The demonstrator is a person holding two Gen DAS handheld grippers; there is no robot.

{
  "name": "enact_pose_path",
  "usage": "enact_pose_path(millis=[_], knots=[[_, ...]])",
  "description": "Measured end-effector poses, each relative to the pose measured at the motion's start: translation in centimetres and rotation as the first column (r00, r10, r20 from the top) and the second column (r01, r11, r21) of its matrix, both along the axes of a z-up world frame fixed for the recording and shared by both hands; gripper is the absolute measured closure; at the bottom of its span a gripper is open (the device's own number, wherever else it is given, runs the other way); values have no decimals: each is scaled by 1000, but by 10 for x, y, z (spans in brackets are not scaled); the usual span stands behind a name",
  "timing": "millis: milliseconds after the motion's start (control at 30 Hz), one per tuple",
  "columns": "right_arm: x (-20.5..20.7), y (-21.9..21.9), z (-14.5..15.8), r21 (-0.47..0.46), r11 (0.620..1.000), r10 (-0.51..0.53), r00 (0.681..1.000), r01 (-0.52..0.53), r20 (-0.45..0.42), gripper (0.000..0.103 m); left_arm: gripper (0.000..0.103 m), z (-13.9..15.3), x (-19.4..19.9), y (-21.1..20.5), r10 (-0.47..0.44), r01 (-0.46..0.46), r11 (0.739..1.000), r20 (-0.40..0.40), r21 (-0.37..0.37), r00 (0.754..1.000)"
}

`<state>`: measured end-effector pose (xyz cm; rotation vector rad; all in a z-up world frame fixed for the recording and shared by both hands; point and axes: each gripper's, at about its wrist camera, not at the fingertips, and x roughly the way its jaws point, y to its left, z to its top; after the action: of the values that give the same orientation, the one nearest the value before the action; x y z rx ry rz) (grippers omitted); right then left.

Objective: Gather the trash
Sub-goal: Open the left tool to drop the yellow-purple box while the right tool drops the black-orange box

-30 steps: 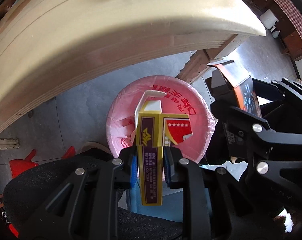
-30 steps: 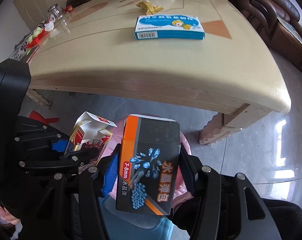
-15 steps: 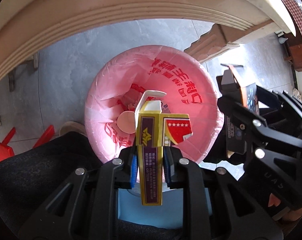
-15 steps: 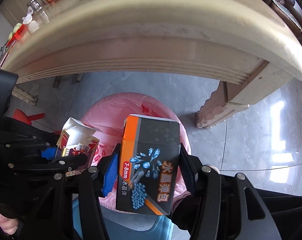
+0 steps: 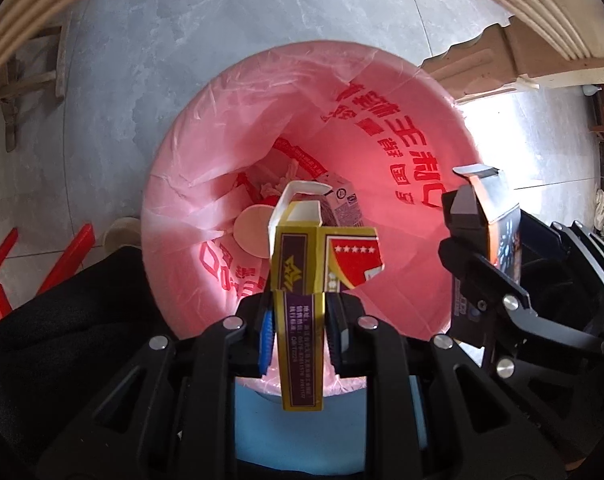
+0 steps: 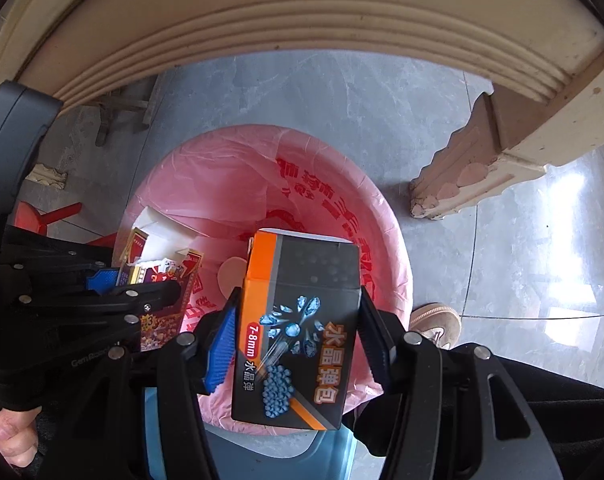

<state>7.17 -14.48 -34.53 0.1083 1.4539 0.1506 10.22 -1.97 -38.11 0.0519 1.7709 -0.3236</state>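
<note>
A yellow-and-purple carton [image 5: 297,276], its top flap torn open, is pinched narrowly between the blue pads of the left tool [image 5: 297,320] and is held directly over the mouth of a bin lined with a pink bag [image 5: 189,184]. Its lower end is cut off from sight behind the tool's black arms. The right tool [image 6: 297,344] is clamped on a grey-and-orange box [image 6: 302,320] printed with blue beads, held above the near side of the same bin; in the left wrist view only a narrow edge of that box [image 5: 498,216] shows, the rest being masked by the right tool's frame. Inside the bag some rubbish can be made out — a pale round disc [image 5: 253,228] and the corner of a printed carton — but the heap is too shadowed and reddened to be sorted further. The bin's own body is hidden by the liner (only a blue patch shows below). Of the tabletop [image 6: 302,20] only the moulded underside of its edge and one carved leg [image 6: 474,160] are seen. A shoe [image 6: 438,320] rests on the grey floor beside the bin, and part of a hand [image 6: 9,440] shows at the frame's lower left.
</note>
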Motion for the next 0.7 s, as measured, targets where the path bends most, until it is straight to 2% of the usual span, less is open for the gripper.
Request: enact_pose_path(millis=[233, 333, 400, 567, 700], knots=[[4, 0, -13, -5, 1000, 0, 1000, 0, -28, 49, 80, -11, 4, 0, 17, -17, 1000, -18, 26, 1000], [5, 0, -19, -3, 1000, 2, 999, -2, -45, 49, 65, -15, 7, 1, 21, -20, 999, -19, 50, 1000], [6, 0, -22, 2, 1000, 1, 999, -1, -52, 49, 64, -14, 7, 1, 19, -18, 998, -12, 59, 1000], [7, 1, -26, 4, 1000, 1, 998, -1, -55, 49, 51, -11, 8, 3, 20, -22, 996, 23, 84, 1000], [7, 1, -30, 5, 1000, 4, 998, -3, -66, 49, 47, -6, 13, 13, 68, -70, 994, 27, 86, 997]])
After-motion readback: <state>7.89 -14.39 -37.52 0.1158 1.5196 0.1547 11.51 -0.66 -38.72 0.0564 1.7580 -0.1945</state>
